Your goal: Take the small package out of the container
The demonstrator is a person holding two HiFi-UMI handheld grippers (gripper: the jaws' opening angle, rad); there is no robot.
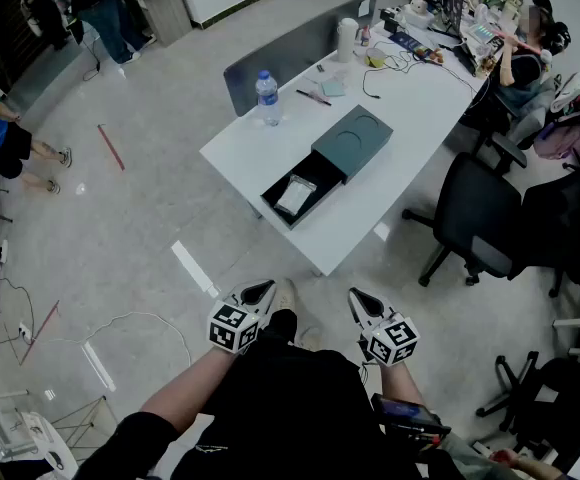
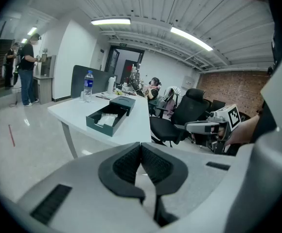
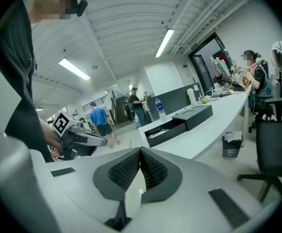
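Quick status: task hadn't really started imo. The small package [image 1: 296, 195] was sitting inside the container [image 1: 322, 201], the lidless dark box on the white tabletop [image 1: 400, 93], w/ its lid [image 1: 353, 142] lying just beside it at the far end. So nothing done yet and everything left: walk up, reach in, grab, lift out.

Both grippers were held low in front of the person, well apart from the tabletop. Left gripper [image 1: 254, 294] had its jaws pressed together w/ nothing between them. Same for the right gripper [image 1: 362, 301], closed up on nothing. They'd need to spread before any pick, obv.

Orientation: it lay flat, pale face up afaict. From the head view its long axis looked roughly in line w/ the container's length, i.e. running diagonally from the near tabletop edge toward the lid. Which end was the "front" I couldn't tell, too small.
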